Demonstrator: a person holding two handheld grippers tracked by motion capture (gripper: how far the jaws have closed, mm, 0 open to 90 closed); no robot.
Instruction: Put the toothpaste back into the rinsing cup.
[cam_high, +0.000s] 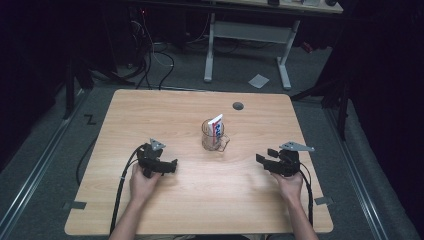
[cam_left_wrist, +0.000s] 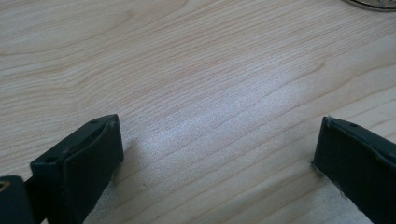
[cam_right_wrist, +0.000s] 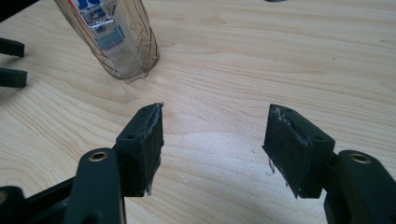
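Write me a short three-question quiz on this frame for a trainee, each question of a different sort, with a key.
1. True or false: the right gripper is shut on the glass cup.
2. Multiple choice: what stands inside the glass cup? A) a white tube with red and blue print B) a metal spoon C) nothing
3. Short answer: what lies between the pads of the left gripper in the left gripper view?

Key
1. False: its jaws stand open over bare wood, apart from the cup.
2. A.
3. Nothing except the bare wooden table.
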